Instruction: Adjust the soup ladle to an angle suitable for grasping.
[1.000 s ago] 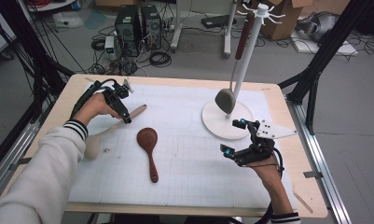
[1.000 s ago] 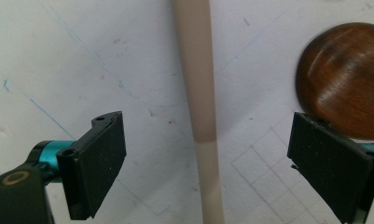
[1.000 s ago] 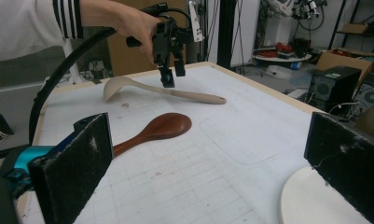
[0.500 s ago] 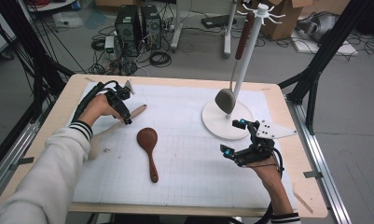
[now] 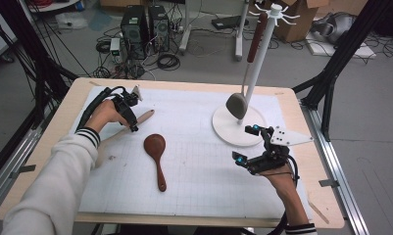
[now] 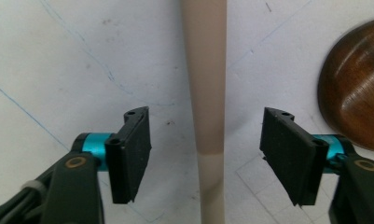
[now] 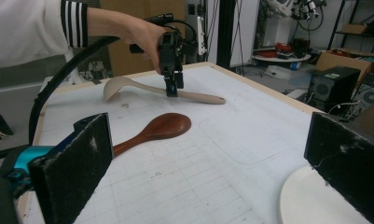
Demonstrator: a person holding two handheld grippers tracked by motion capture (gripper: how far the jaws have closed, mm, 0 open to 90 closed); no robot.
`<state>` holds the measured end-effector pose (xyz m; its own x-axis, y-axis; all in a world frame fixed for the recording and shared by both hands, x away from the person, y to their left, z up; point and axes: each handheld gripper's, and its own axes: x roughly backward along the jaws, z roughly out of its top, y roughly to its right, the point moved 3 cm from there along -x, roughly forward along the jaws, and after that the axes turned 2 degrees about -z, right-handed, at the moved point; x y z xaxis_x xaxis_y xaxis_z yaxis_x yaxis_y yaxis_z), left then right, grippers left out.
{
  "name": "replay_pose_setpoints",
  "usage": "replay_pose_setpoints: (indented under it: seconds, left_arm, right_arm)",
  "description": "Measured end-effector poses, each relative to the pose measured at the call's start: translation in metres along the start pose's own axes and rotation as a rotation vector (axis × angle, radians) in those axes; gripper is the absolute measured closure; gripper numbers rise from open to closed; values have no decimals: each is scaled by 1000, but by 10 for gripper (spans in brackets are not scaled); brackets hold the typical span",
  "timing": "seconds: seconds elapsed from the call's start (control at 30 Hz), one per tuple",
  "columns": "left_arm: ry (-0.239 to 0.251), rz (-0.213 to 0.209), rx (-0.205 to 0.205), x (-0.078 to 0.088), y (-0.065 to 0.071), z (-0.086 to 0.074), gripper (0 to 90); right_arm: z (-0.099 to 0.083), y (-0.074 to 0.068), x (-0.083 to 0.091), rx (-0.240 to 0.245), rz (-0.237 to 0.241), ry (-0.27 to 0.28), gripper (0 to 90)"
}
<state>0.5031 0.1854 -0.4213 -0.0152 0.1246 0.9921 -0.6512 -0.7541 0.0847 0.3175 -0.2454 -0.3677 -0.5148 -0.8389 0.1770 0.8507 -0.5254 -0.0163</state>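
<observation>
The left hand-held gripper (image 6: 205, 156) has been closing its jaws astride the pale spoon (image 5: 135, 122), upper left on the worktop (image 5: 194, 220), pads not yet touching; lifting remains, right hand-held gripper (image 5: 250, 144) waits wide

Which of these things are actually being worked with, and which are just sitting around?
In the job:
- pale spoon, between the left gripper's jaws, which have just been closing but are not yet touching it
- stand with a ladle hanging on it, likely where spoons go

Lying about:
- dark spoon, untouched on the mat
- right gripper, open, holding nothing
</observation>
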Motion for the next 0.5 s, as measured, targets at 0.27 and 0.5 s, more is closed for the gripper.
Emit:
replay_pose_setpoints:
  seconds: [0.27,0.5]
  left_arm:
    - [-24,-2,0,-5,0,1,401]
    - [-41,-1,-4,-6,0,1,445]
  right_arm:
    - [0,0,0,-4,4,-5,3]
    - [2,1,0,1,3,-5,3]
